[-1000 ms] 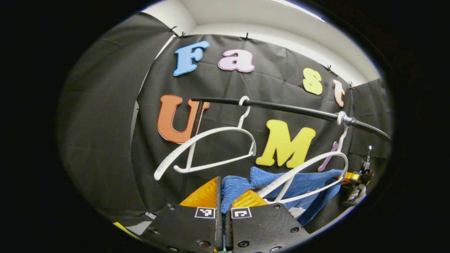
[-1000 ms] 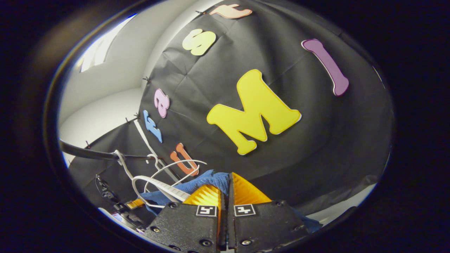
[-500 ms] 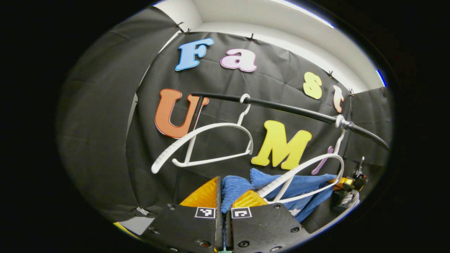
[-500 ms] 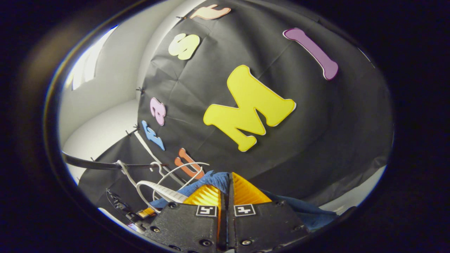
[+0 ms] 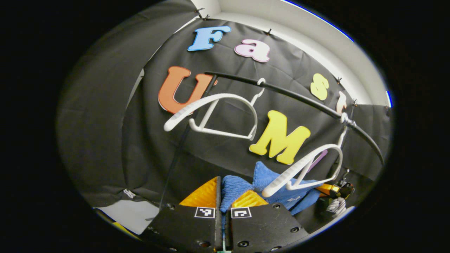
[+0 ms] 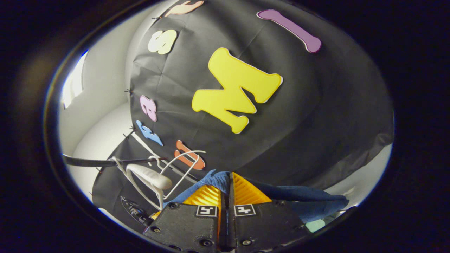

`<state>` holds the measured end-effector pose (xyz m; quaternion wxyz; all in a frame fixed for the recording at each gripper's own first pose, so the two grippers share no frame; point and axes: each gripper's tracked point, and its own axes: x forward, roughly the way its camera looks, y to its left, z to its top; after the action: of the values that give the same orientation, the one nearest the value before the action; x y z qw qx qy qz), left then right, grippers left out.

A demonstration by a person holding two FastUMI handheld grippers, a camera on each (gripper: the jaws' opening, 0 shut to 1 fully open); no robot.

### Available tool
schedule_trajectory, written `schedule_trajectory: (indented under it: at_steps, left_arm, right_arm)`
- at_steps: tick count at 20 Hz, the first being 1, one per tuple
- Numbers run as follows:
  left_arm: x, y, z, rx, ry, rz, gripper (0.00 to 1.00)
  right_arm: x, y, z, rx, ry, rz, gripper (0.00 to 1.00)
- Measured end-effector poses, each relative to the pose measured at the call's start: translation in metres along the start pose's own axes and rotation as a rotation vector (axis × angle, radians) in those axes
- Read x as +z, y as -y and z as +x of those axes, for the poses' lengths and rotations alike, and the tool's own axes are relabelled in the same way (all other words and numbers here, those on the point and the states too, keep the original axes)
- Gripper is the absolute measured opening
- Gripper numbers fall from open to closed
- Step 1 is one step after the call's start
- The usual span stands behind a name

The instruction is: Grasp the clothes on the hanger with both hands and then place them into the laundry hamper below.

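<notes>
Fingers of the left gripper [image 5: 225,196] are pinching a bunched fold of the blue cloth [image 5: 277,186], nearly closed, fabric bulging up between the pads. Against the frames a second back, the rail [image 5: 291,96] and both hangers are sitting higher and more tilted in the left gripper view, and the cloth is hanging lower.

Left to right in that view: one bare white hanger [image 5: 218,116] is hanging from the rail by its hook; next, the cloth is spreading from the left fingers toward the right; a second white hanger [image 5: 306,167] is hanging just over it, its near arm now lying free on top of the cloth rather than threaded through it as before. Farther right, the other gripper [image 5: 332,191] is holding the cloth's far end.

In the right gripper view, left to right: the rail [image 6: 88,161], the two hangers [image 6: 151,177], now bare, then the right gripper [image 6: 226,195], fingers pressed almost together on a fold of the cloth [image 6: 302,200]. A second ago the cloth was draped against the nearer hanger; now it is trailing off to the right, below and clear of both. Hamper is out of sight.
</notes>
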<state>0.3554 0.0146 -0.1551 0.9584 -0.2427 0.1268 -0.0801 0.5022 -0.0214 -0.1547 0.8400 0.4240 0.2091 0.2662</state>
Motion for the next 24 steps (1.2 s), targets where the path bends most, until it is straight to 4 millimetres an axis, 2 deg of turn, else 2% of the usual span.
schedule_trajectory:
  at_steps: [2, 4, 7, 9, 10, 13, 18, 20, 24]
  left_arm:
    - [-0.017, -0.008, -0.003, 0.022, -0.022, 0.017, 0.03]
    - [-0.029, -0.013, -0.01, 0.045, -0.04, 0.051, 0.03]
    - [-0.039, -0.012, -0.024, 0.082, -0.052, 0.121, 0.03]
    - [-0.044, 0.0, -0.034, 0.086, -0.053, 0.151, 0.03]
    - [-0.046, 0.007, -0.038, 0.082, -0.05, 0.166, 0.07]
    - [-0.052, 0.042, -0.05, 0.037, -0.036, 0.21, 0.02]
    - [-0.073, 0.095, -0.062, -0.043, -0.057, 0.233, 0.02]
    - [-0.083, 0.111, -0.068, -0.061, -0.068, 0.231, 0.02]
    - [-0.106, 0.127, -0.077, -0.092, -0.098, 0.226, 0.02]
  right_arm:
    - [-0.01, 0.01, 0.002, -0.022, -0.013, -0.006, 0.05]
    - [-0.02, 0.015, -0.003, -0.043, -0.023, -0.025, 0.05]
    - [-0.038, 0.012, -0.016, -0.06, -0.031, -0.048, 0.05]
    - [-0.052, 0.005, -0.023, -0.055, -0.04, -0.071, 0.05]
    - [-0.062, -0.002, -0.027, -0.045, -0.048, -0.073, 0.05]
    - [-0.098, -0.028, -0.04, -0.012, -0.092, -0.118, 0.05]
    - [-0.152, -0.077, -0.047, 0.04, -0.159, -0.187, 0.05]
    - [-0.171, -0.095, -0.047, 0.059, -0.181, -0.21, 0.05]
    - [-0.219, -0.108, -0.053, 0.069, -0.24, -0.223, 0.05]
